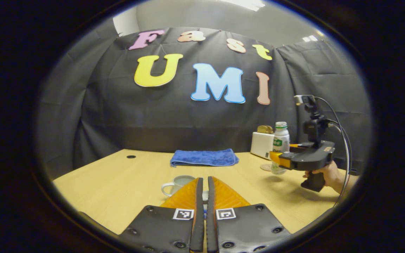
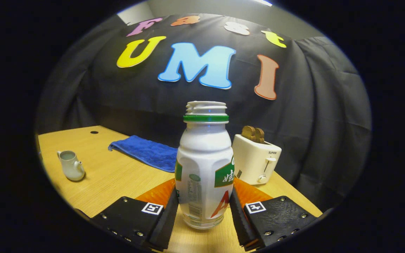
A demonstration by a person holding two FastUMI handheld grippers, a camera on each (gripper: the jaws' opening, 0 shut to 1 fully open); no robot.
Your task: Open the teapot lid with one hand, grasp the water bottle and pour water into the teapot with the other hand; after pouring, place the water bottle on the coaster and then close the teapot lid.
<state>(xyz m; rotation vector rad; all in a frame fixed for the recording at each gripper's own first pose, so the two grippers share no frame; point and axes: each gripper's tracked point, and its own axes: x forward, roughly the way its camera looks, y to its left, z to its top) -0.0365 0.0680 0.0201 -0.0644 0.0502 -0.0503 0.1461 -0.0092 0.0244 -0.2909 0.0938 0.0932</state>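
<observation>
In the right gripper view, the right gripper (image 2: 204, 207) clamps its 2 fingers on the sides of the upright, capless water bottle (image 2: 204, 165), which stands on the wooden table (image 2: 118, 175). The open teapot (image 2: 71, 165) sits well apart to the left. In the left gripper view, the left gripper (image 1: 204, 196) is nearly closed just above the teapot; whether it holds the lid is hidden.
</observation>
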